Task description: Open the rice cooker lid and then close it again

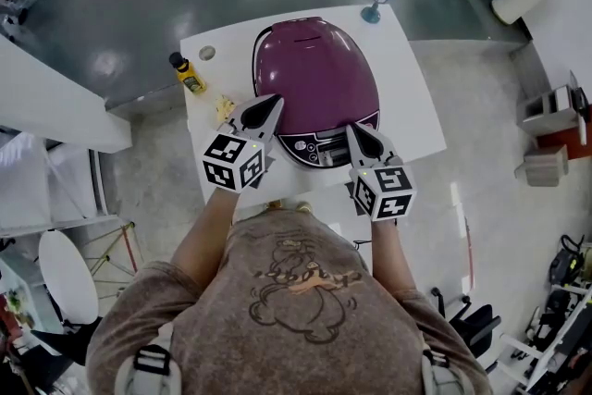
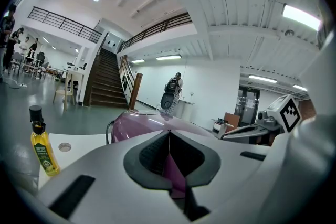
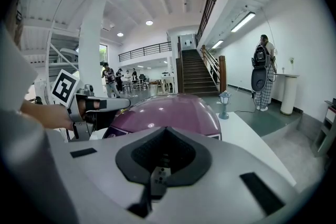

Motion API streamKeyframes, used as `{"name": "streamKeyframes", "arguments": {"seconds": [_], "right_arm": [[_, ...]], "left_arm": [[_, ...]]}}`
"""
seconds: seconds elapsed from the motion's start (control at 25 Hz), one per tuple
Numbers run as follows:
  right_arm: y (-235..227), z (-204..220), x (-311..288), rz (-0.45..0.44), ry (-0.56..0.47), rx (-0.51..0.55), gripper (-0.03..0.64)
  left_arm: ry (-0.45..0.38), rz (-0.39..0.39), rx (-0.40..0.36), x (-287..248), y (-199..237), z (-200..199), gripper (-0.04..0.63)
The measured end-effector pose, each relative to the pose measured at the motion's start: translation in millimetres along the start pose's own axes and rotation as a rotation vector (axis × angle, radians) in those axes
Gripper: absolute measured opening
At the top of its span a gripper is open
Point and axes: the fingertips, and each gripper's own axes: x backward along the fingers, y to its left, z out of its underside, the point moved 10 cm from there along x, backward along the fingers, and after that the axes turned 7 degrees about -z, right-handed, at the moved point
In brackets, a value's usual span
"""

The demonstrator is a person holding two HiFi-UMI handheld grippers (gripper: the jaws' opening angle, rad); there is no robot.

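**Rice cooker, closed, before opening.** The rice cooker (image 1: 314, 79) stood near the middle of the white surface (image 1: 416, 106). Its purple lid (image 1: 310, 60) was down and its control panel (image 1: 319, 146) faced me. My left tongs (image 1: 270, 109) were clenched on nothing, tips together at the lid's left front flank. My right tongs (image 1: 359, 136) were likewise clenched and empty, tips at the right end of the control panel. I could not tell whether either tip touched the shell.

**Step in hand.** I judged that the opening had not begun. Clenched tips suited the job, since a closed point presses a front release more surely than spread jaws. One pair should work the catch while the other steadies the body, because the cooker could slide on so smooth a surface. The lid should be left free to swing up, with nothing above its front edge. For closing, a press near the front edge, until the catch takes, should serve.

**What each view gave.**
- The head view alone showed both tongs against the control panel.
- The left gripper view showed the oil bottle (image 2: 42, 147) upright and well apart from the cooker, with my right tongs across the dome.
- The right gripper view showed the stemmed glass (image 3: 224, 102) standing beyond the dome's right side, and my left tongs opposite.
- Neither gripper view showed the control panel or any catch.
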Motion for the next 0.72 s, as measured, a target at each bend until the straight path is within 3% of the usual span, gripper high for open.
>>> {"name": "streamKeyframes", "arguments": {"seconds": [0.72], "right_arm": [[2.2,3.0,1.4,0.013,-0.016,0.013,0.002]], "left_arm": [[0.011,0.013,-0.042,-0.7,-3.2,-4.9,0.023]]}}
